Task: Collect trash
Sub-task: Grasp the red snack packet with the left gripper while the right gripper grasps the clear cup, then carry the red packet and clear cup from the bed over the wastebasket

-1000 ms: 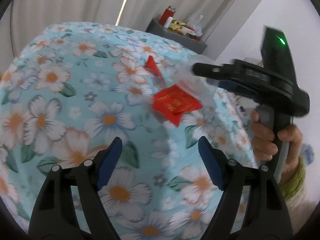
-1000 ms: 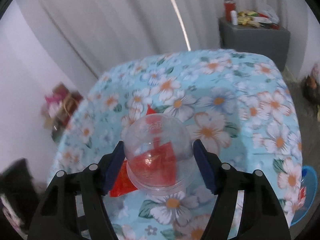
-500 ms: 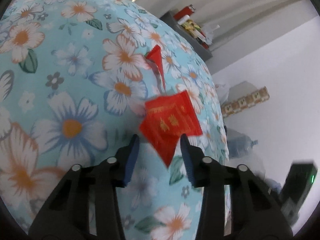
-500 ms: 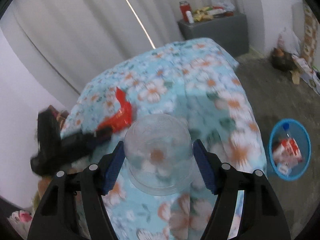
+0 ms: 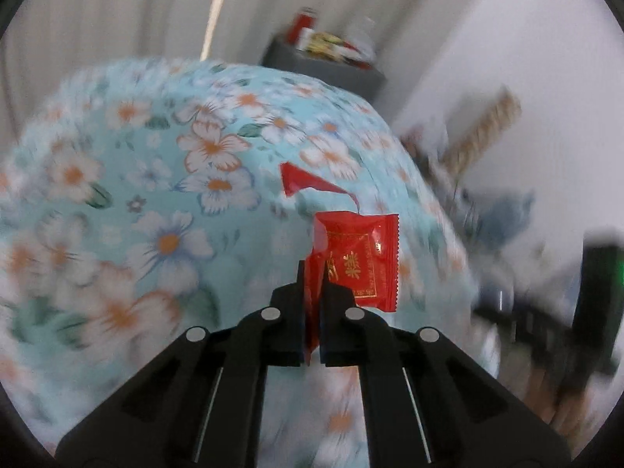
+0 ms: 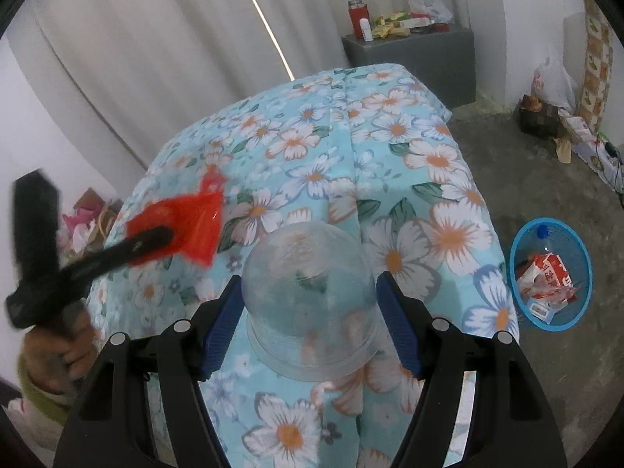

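The left claw (image 5: 312, 292), its jaws just closed, pinches one red wrapper (image 5: 360, 259) above the floral desk (image 5: 163, 195). The right claw (image 6: 310, 325) grips one clear cup (image 6: 308, 304). One blue basket (image 6: 585, 273) with trash stands on the floor.

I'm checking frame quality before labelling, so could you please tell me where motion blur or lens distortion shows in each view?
Left wrist view: the floral tablecloth and room edges smear with motion blur, while the red foil wrapper pinched in the left gripper stays sharp. Right wrist view: mostly crisp, including the clear plastic cup and blue wastebasket; only the left gripper is blurred. Both bow at the fisheye rim.
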### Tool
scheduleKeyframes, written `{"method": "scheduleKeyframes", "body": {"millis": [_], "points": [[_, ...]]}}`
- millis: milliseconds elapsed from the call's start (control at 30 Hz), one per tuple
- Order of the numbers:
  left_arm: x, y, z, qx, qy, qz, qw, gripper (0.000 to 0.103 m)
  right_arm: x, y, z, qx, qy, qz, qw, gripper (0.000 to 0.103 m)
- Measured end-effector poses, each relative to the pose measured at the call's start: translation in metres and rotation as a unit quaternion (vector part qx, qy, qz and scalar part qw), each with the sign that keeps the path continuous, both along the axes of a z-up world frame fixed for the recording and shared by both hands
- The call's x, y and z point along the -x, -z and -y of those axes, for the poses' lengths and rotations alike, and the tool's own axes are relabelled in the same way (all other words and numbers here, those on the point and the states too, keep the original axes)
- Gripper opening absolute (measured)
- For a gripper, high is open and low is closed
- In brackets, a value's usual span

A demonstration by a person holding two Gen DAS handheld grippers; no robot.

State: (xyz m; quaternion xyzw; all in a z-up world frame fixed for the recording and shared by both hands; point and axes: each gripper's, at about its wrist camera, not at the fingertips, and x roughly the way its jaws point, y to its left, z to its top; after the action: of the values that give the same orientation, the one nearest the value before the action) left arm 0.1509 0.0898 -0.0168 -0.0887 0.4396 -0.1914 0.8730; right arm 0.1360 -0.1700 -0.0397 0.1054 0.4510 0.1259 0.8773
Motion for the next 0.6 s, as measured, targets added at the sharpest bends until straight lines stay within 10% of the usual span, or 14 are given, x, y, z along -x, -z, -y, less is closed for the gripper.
{"method": "scheduleKeyframes", "body": {"millis": [133, 600], "points": [[0.038, -0.016, 0.01, -0.108, 0.039, 0.041, 0.9925, 0.003, 0.009, 0.003, -0.004, 0.002, -0.007, 0.002, 1.0, 0.068], [0.025, 0.036, 0.043, -0.202, 0.022, 0.032, 0.9786, 0.003, 0.009, 0.022, -0.017, 0.041, 0.0, -0.002, 0.999, 0.068]]}}
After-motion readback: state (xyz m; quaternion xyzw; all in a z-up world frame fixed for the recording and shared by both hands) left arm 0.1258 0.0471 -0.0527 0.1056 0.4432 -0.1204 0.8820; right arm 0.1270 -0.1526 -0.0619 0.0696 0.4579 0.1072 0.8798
